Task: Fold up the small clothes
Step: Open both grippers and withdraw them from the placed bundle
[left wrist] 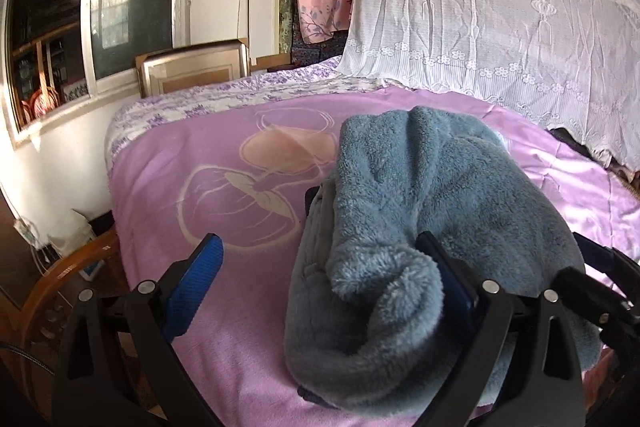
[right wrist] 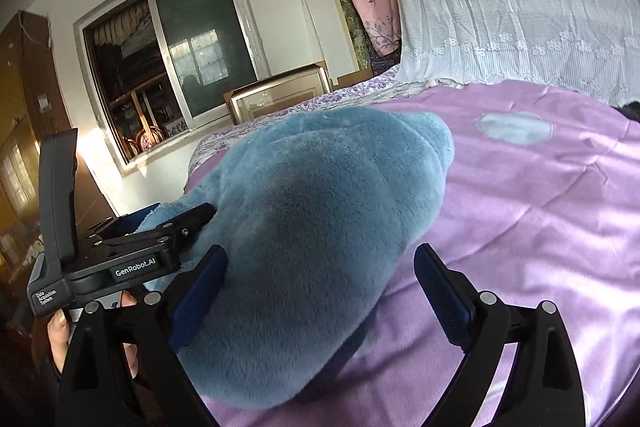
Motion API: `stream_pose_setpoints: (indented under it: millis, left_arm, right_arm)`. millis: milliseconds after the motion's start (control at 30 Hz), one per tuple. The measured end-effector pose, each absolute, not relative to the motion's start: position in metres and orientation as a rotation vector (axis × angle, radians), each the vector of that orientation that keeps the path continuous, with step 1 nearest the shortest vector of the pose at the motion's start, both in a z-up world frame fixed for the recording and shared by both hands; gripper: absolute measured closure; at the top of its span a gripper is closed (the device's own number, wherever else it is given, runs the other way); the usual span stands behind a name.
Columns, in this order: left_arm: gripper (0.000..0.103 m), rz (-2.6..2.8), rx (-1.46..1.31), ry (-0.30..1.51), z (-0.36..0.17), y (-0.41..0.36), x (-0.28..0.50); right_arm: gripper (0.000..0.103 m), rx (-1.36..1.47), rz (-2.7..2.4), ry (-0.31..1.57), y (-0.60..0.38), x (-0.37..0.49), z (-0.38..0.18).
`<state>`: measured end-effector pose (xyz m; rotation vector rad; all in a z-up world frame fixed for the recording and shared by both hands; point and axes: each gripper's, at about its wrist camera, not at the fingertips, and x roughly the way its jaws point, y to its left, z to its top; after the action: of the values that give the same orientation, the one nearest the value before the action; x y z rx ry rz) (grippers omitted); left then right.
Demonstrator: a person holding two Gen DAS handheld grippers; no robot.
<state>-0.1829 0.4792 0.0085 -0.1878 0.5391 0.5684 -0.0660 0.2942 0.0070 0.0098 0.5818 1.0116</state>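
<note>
A fluffy blue garment lies bunched on the purple bedspread. My left gripper is open, its right finger pressed against the fleece and its left finger over bare bedspread. In the right wrist view the same garment fills the middle as a smooth mound. My right gripper is open, with the mound lying between its two fingers. The left gripper's body shows at the left, touching the garment's left side.
A white lace curtain hangs along the far side of the bed. A window and a framed panel stand beyond the bed's left end. A wooden chair sits at the bed's near left.
</note>
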Motion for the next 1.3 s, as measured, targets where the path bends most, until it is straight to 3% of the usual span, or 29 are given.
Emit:
stream_pose_setpoints:
  millis: [667, 1300]
  left_arm:
    - [0.004, 0.66, -0.024, 0.561, 0.042, 0.416, -0.203]
    - [0.004, 0.706, -0.059, 0.544, 0.058, 0.402, -0.217]
  right_arm:
    - [0.003, 0.03, 0.96, 0.437, 0.244, -0.104, 0.024]
    - [0.003, -0.026, 1.016, 0.465, 0.241, -0.119, 0.023]
